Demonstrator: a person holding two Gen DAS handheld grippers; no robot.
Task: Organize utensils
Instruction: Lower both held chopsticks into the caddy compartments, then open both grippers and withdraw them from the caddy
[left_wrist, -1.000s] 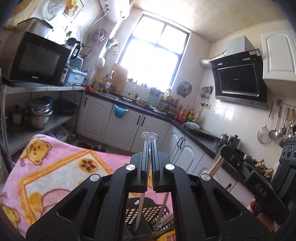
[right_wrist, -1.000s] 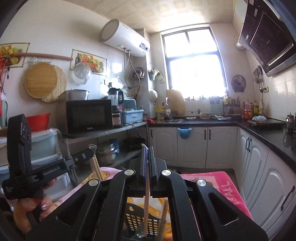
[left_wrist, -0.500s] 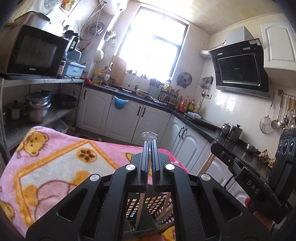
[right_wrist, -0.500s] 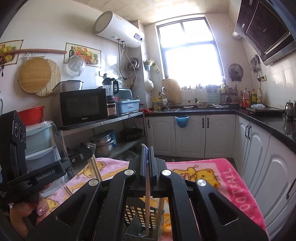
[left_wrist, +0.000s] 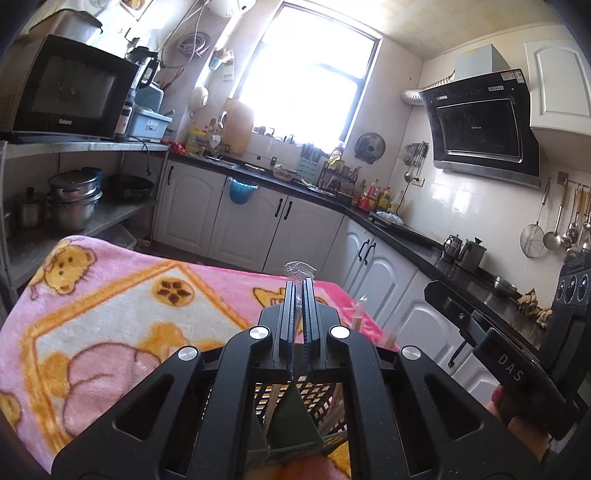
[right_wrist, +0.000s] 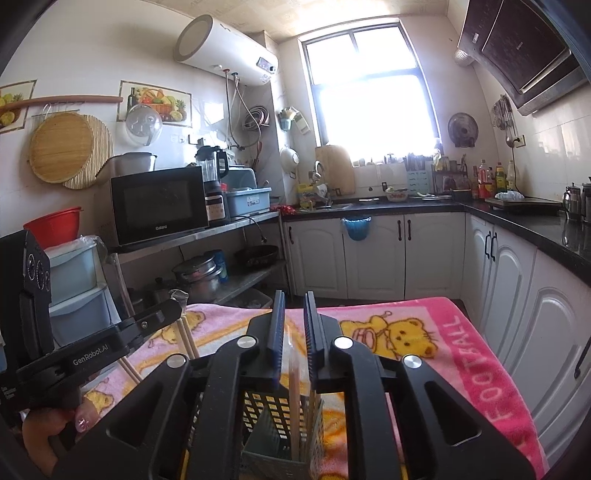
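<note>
Wrapped wooden chopsticks (right_wrist: 294, 391) stand near-upright between my right gripper's (right_wrist: 294, 343) pads, lower ends already down in the black perforated utensil basket (right_wrist: 275, 410) sitting on the pink bear blanket (right_wrist: 424, 332). Right jaws have just been opening; there's a visible gap either side of the sticks, so I read it as released, not gripping.

Left gripper (left_wrist: 299, 325) is clamped tight on a second wrapped pair (left_wrist: 297, 271): clear wrapper tuft pokes out above the fingertips, sticks run down through the jaws toward the same basket (left_wrist: 295, 397). From the right wrist view that pair (right_wrist: 184, 334) hangs below the left gripper's tip, off to the left of the basket, over the blanket.

Key relation: basket is directly below and just ahead of both grippers, long axis of the held sticks roughly vertical, so my guess is the next move is straight down into a compartment, then let go. Right hand sits squarely over the basket; left looks slightly off to its side. I can't tell which compartment the left pair lines up with.

Readable text: "GenRobot.AI" on the left gripper body, "DAS" on the right gripper as seen from the left, "Galanz" on the microwave (right_wrist: 159, 203), "FOOTBALL" on the blanket edge.
</note>
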